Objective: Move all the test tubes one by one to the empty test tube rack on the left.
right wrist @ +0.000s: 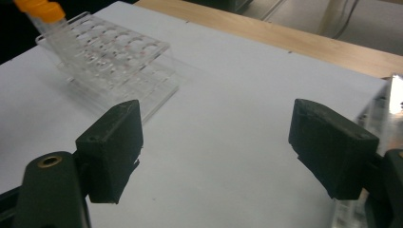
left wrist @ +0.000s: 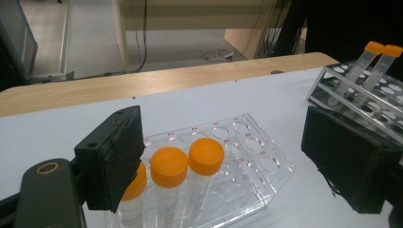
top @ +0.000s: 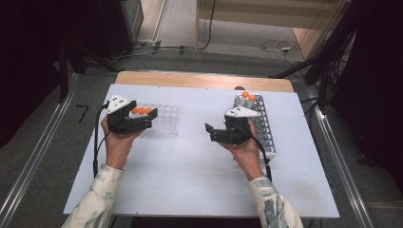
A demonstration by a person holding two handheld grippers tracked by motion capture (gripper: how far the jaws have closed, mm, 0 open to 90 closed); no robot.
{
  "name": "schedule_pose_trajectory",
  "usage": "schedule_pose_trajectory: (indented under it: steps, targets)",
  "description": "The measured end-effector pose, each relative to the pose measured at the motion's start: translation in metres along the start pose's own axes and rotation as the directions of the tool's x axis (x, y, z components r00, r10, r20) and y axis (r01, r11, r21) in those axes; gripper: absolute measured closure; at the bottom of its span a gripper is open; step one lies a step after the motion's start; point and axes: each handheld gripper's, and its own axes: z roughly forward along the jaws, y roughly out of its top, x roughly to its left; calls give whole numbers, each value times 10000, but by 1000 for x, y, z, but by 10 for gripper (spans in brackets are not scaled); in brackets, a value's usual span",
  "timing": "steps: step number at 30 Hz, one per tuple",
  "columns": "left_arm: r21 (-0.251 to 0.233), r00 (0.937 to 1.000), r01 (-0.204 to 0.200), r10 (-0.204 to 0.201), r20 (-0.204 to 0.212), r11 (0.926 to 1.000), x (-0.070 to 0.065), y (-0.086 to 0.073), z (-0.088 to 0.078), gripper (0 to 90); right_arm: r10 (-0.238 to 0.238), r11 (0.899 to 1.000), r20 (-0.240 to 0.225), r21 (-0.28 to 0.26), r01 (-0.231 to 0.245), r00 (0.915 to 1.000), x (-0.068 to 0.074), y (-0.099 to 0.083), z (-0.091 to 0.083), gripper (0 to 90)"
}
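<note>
- High view: the left gripper (top: 139,122) sits at the near left end of the clear plastic tube rack (top: 164,118) on the pale blue table top (top: 190,166). Its jaws stand wide, reaching toward the three orange-capped clear tubes (top: 141,110) standing in that rack's left end.
- High view: the right gripper (top: 213,133) hangs over the bare table well to the right of that clear rack, jaws wide with nothing between them. Just behind its hand lies a long grey wire-frame rack (top: 266,128) with two more orange-capped tubes (top: 248,96) at its far end.
- Left gripper view: the three orange caps (left wrist: 171,164) stand between the spread jaws, close beside the left jaw, which covers part of the leftmost cap; no pad presses on them.
- Right gripper view: the clear rack (right wrist: 114,61) lies beyond the left jaw, up and to the left; the open jaws frame bare table.
</note>
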Motion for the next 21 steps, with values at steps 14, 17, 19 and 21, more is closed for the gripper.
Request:
schedule_pose_trajectory:
  steps: [14, 17, 19, 21]
  targets:
    - [28, 10000, -19, 20, -18, 10000, -1, 0, -1, 149, 957, 9954, 1944, -213, -933, 9763, -62, 2, -8, 130]
    - [41, 10000, -8, 9, -55, 10000, -1, 0, -1, 149, 1087, 9941, 2171, -228, -1063, 9701, -72, 3, -7, 132]
    - [27, 9999, 21, -21, -112, 10000, -1, 0, -1, 149, 1227, 9923, 2154, -400, -1168, 9688, -79, 3, -7, 143]
    - [25, 9999, 7, -7, -119, 10000, -1, 0, -1, 149, 1310, 9911, 2184, -511, -1228, 9670, -85, 2, -6, 168]
